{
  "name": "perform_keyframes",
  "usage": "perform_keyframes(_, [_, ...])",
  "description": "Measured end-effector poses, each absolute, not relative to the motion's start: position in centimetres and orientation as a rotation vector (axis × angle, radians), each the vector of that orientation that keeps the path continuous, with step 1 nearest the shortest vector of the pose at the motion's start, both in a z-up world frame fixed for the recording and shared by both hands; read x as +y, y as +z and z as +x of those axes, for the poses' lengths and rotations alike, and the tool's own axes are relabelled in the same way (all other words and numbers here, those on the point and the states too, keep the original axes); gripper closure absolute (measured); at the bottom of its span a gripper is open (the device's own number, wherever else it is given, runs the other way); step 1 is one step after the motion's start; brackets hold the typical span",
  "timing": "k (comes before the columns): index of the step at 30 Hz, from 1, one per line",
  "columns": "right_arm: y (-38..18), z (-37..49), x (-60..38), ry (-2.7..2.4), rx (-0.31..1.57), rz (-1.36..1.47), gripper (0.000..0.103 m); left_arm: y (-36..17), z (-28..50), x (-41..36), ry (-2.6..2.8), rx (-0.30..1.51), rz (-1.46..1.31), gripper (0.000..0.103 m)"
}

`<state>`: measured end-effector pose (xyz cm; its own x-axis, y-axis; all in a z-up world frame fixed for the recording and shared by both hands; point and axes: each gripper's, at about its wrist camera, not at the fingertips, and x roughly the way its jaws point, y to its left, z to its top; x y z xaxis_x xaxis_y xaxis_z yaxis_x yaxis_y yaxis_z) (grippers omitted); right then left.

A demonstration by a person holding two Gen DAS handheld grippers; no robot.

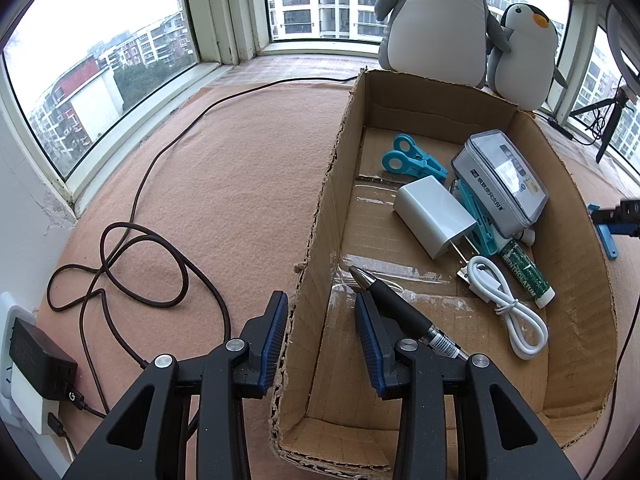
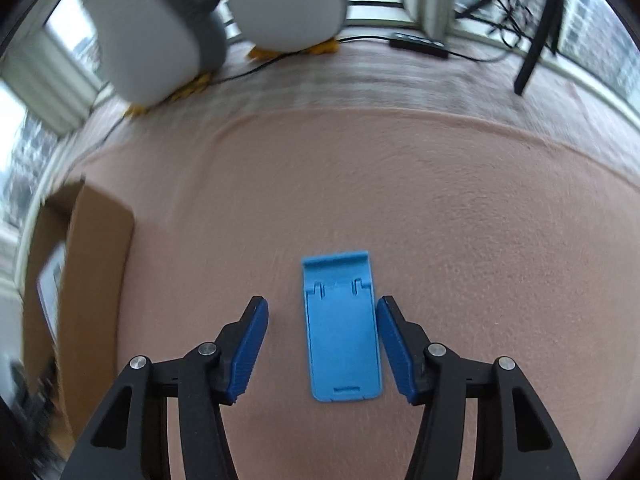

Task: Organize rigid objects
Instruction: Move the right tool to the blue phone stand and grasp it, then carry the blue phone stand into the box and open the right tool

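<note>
A cardboard box (image 1: 320,208) lies open on the pink cloth. It holds a black pen (image 1: 394,298), a white charger (image 1: 432,216), a white cable (image 1: 508,304), a grey tin (image 1: 500,176), teal clips (image 1: 412,158) and a green lip balm (image 1: 526,274). My left gripper (image 1: 322,302) is open and straddles the box's left wall, with the pen lying beside its right finger. My right gripper (image 2: 320,308) is open over a flat blue phone stand (image 2: 342,332), which lies between its fingers. The box (image 2: 96,232) shows at the left of the right wrist view.
Two plush penguins (image 1: 440,20) stand behind the box by the window. A brown cable (image 1: 132,264) loops on the cloth at left, near a black adapter (image 1: 40,360) in a wall socket. A tripod (image 2: 536,20) stands at the far right.
</note>
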<state>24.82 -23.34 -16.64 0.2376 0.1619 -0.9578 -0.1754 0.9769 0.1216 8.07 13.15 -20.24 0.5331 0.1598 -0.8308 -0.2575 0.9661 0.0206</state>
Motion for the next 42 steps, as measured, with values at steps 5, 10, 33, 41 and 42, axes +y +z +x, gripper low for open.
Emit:
perform_keyframes(5, [-16.5,23.3,-22.9,0.272,1.302,-0.12,0.053,-20.3,8.1,13.2,0.25,0.979,-0.106,0.065])
perform_keyframes(10, [-16.3,23.2,-23.9,0.259,1.297,-0.112,0.068,-20.2,8.1,13.2,0.253,0.979,-0.102,0.065])
perform_keyframes(33, [-14.0,21.6,-24.0,0.307,1.245,-0.046,0.07,-20.3,8.1,13.1,0.258,0.98,-0.099,0.065])
perform_keyframes(41, [-10.9,19.6,-21.5,0.413,1.193,-0.014,0.07,-20.3,8.1,13.1,0.258,0.98,-0.099,0.065])
perform_keyframes(42, [-10.4,19.2,-20.9,0.432,1.185,-0.014,0.07,-20.3,8.1,13.1,0.258,0.98,-0.099,0.065])
